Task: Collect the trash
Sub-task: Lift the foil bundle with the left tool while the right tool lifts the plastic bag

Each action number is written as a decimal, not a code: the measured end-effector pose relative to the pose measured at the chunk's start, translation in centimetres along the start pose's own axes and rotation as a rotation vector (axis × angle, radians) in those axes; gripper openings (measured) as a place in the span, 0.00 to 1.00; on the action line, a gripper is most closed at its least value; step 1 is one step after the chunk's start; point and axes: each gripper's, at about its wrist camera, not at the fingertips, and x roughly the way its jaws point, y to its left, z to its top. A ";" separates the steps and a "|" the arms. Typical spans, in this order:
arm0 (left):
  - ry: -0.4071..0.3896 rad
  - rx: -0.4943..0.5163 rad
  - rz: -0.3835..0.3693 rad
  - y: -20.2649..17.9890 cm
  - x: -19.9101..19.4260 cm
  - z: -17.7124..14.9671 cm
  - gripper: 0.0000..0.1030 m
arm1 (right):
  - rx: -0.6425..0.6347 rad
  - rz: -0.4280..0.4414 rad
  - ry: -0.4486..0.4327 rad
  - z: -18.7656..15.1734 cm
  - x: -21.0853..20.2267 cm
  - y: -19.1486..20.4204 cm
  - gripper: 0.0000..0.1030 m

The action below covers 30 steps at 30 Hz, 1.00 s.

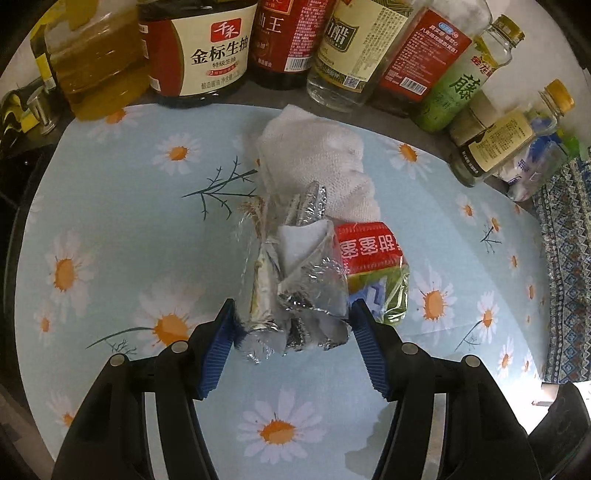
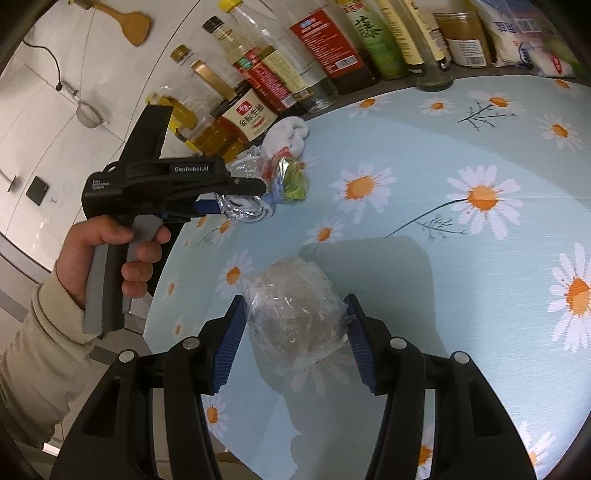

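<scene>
While my left gripper (image 1: 293, 325) clamps a crumpled bundle of foil wrappers (image 1: 295, 291) above the daisy-print desk (image 1: 129, 206), a white paper towel (image 1: 314, 162) lies at its twelve o'clock and a red-and-green snack packet (image 1: 373, 266) touches it at two o'clock. My right gripper (image 2: 295, 332) is closed on a clear plastic bag (image 2: 295, 314), its blue pads pressing both sides. Sauce and oil bottles (image 1: 207, 55) line the desk's far edge. A hand (image 2: 99, 266) in a cream sleeve (image 2: 40, 343) grips the left handle.

Home kitchen: condiment bottles (image 2: 255, 110) along frame top, spatula (image 2: 133, 27) and strainer (image 2: 88, 114) hanging on tiled wall upper left, daisy-print tabletop (image 2: 443, 240).
</scene>
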 end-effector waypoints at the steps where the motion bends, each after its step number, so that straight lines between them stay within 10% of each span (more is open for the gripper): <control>1: -0.005 0.007 -0.003 0.0 0.1 0.0 0.58 | 0.000 0.000 -0.002 0.0 -0.1 0.0 0.53; 30: -0.092 0.034 -0.093 4.6 -6.3 -7.4 0.50 | -0.073 -0.064 0.012 -1.8 1.6 6.2 0.53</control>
